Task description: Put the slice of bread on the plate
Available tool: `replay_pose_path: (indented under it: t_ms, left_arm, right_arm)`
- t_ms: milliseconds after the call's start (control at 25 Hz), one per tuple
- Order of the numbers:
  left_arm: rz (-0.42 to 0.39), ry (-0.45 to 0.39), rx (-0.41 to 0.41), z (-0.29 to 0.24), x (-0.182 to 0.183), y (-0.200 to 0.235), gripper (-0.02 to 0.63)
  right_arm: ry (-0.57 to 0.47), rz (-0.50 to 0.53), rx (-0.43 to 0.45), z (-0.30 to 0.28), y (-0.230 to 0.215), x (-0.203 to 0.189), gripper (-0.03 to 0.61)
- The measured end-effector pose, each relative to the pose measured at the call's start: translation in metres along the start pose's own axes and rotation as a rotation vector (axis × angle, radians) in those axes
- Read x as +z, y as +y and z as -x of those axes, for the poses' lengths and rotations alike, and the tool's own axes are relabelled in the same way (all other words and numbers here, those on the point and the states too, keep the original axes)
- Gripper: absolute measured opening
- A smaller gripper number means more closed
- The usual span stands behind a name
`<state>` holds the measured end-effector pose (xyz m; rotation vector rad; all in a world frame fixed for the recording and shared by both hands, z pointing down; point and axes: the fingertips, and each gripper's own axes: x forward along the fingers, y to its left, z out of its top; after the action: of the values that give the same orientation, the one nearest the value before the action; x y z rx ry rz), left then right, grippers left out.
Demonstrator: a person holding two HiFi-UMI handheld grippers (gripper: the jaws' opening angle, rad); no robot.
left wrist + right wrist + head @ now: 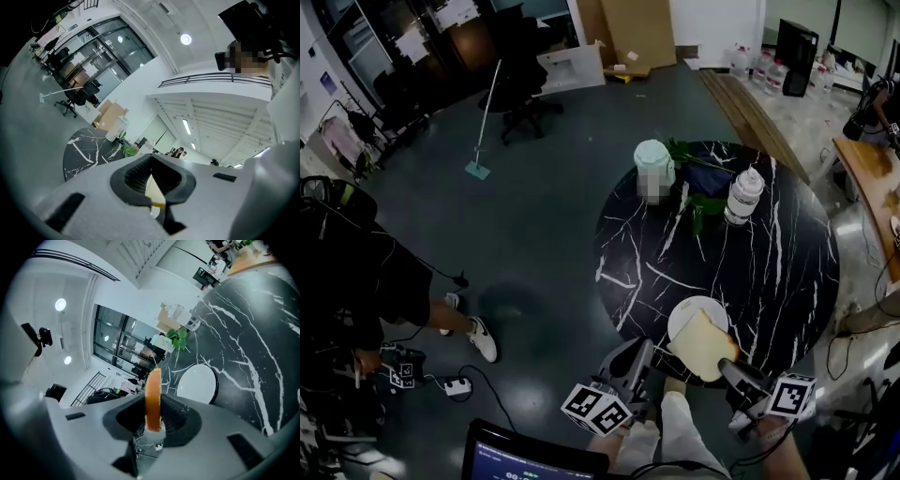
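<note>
R claw [724, 368], bottom edge of head view, is clamped on the slice of bread [703, 345]. In the right gripper view the slice stands edge-on btw the pads, orange crust facing the lens. L claw [645, 354] sits just beside it, to the left. Its jaws are narrow, tips nearly meeting, w/ nothing pinched. The pale crumb and crust show through the slit in the left gripper view.

The bread is held tilted, not lying flat. In head view it overlaps the near rim of the white plate [687, 314]. The plate sits at the near edge of the round black marble surface [769, 272].

Far side of the surface: container w/ mint-green lid [653, 167], clear bottle w/ white cap [743, 195], leafy greens [701, 199] btw them.
</note>
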<state>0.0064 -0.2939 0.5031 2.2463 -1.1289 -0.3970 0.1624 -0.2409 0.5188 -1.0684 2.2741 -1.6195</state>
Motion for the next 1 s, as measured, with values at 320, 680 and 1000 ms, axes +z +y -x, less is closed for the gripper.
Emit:
replay_pose_path:
  t_ms: [320,680,1000]
  left_arm:
    - [0.01,-0.02,0.057,-0.009,-0.015,0.024,0.008]
    - [0.021,-0.04,0.107,-0.021,-0.028,0.05,0.007]
    - [0.05,-0.039,0.134,-0.027,-0.042,0.063,0.008]
  right_arm:
    - [0.067,-0.025,0.01,-0.027,-0.031,0.008,0.091]
    - [0.104,-0.094,0.047,-0.047,-0.058,0.014,0.091]
    - [0.114,-0.162,0.077,-0.064,-0.072,0.016,0.091]
